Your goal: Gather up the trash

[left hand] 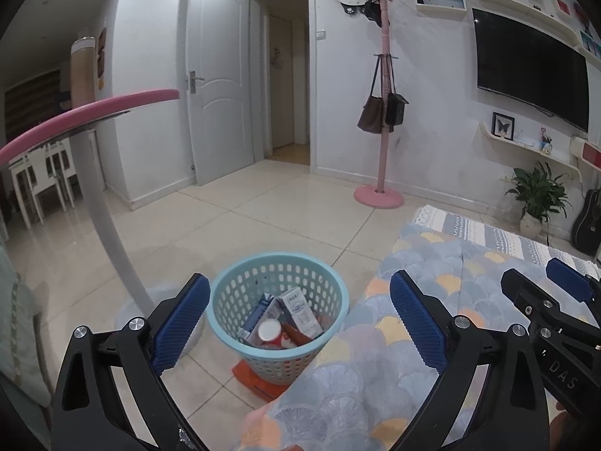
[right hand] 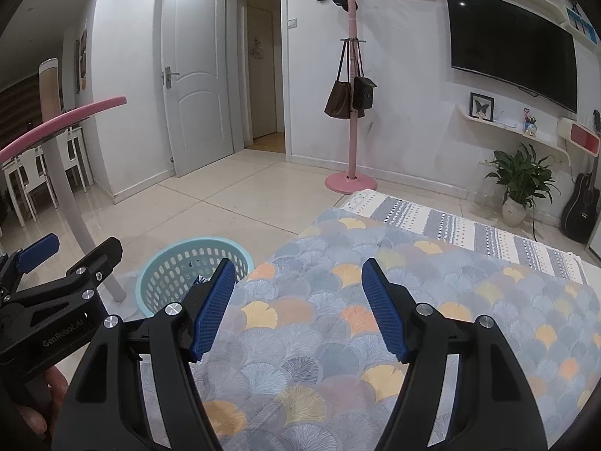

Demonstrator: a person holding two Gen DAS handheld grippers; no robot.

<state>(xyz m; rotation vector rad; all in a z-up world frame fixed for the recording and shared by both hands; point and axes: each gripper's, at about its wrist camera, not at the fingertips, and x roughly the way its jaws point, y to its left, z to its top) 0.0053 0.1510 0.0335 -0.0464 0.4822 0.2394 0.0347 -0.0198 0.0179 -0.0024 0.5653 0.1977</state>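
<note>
Both grippers tilt downward, side by side. The left gripper (left hand: 298,319) hangs wide open and empty over the blue basket (left hand: 225,293), which holds cartons (left hand: 296,310); the right gripper (right hand: 298,306), jaws apart and empty, hovers over the patterned cloth (right hand: 413,282)

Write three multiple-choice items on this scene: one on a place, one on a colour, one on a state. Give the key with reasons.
1. Where does the basket stand?
A. on the floor beside the patterned cloth
B. on the cloth
C. under the TV

2. What colour is the coat stand?
A. white
B. pink
C. blue

3. How is the right gripper?
A. shut on a carton
B. shut, empty
C. open, empty

Key: A, it sits on tiles at the cloth's edge; B, pole and base are pink; C, its blue pads stand apart over bare cloth.
</note>
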